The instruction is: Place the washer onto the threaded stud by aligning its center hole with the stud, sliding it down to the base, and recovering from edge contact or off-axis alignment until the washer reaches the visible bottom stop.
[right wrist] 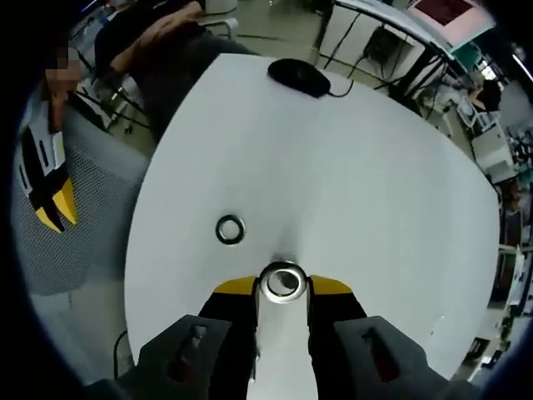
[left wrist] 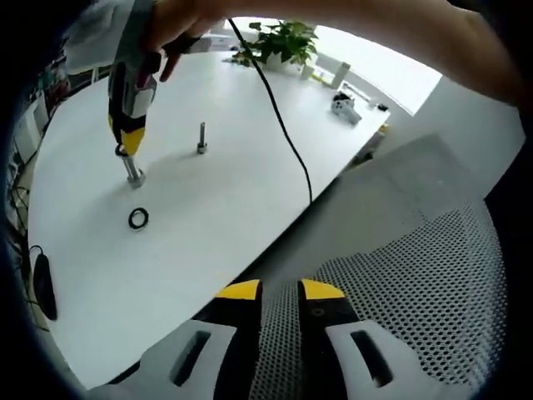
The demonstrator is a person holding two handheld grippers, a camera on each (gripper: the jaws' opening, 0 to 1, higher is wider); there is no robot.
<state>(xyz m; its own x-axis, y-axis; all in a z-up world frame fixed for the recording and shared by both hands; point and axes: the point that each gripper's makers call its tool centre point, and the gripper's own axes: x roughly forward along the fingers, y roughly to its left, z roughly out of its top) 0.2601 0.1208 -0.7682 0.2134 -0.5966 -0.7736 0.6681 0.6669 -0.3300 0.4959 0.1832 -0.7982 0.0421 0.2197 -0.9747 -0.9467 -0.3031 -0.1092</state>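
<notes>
A thin threaded stud (left wrist: 201, 137) stands upright on the white table (left wrist: 216, 208), with a small nut at its foot. A dark ring-shaped washer (left wrist: 138, 218) (right wrist: 230, 229) lies flat on the table, apart from the stud. My right gripper (right wrist: 283, 283) (left wrist: 129, 150) points down at the table, shut on a short silver metal tube (right wrist: 283, 282) (left wrist: 133, 171) that stands just beyond the washer. My left gripper (left wrist: 279, 292) (right wrist: 57, 210) hangs off the table over a mesh chair. Its jaws stand a narrow gap apart with nothing between them.
A grey mesh chair (left wrist: 416, 275) (right wrist: 75, 233) sits at the table's near edge. A black mouse (left wrist: 43, 287) (right wrist: 300, 77) lies near the rim, and a black cable (left wrist: 283, 125) crosses the table. A plant (left wrist: 283, 40) and a white controller (left wrist: 343, 105) sit far back.
</notes>
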